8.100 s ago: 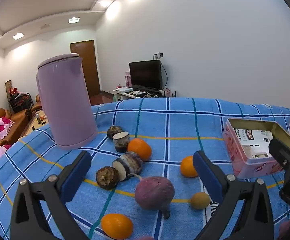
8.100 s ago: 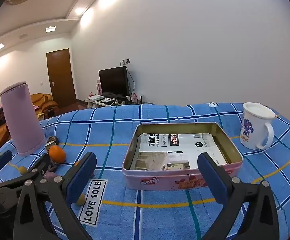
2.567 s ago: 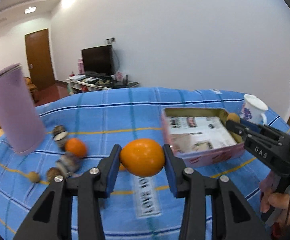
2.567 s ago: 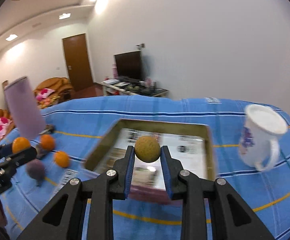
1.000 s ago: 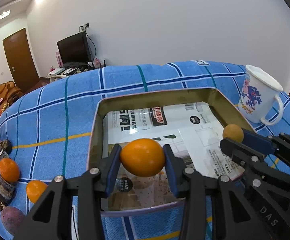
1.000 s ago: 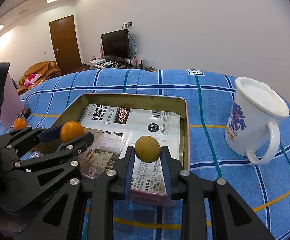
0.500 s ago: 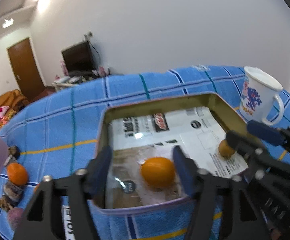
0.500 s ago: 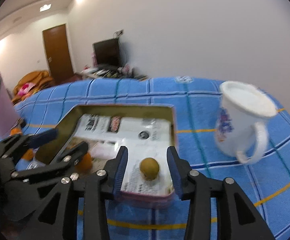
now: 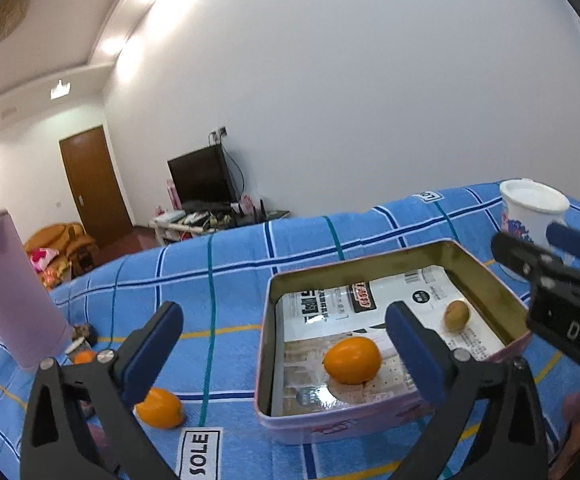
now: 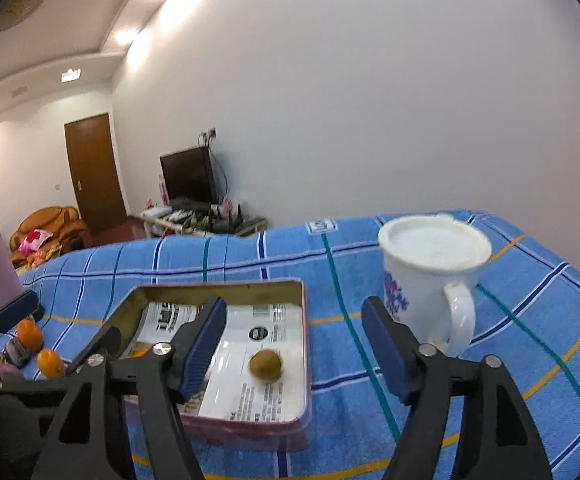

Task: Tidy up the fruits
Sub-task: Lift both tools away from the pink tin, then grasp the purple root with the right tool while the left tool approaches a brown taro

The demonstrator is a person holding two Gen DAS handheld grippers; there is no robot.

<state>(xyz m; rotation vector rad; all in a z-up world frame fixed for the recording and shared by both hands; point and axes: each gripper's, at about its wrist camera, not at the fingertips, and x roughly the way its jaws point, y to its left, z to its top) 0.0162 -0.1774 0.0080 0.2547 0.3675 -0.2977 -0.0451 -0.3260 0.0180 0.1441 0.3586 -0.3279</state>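
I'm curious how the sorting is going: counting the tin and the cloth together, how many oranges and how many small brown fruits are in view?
Oranges: 3
Small brown fruit: 1
Total: 4

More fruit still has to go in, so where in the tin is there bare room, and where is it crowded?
The tin has bare paper lining along its far side, behind the orange and the small brownish fruit, and also between them. The cloth between the tin and the mug is bare. It is crowded by the purple jug, where loose oranges lie.
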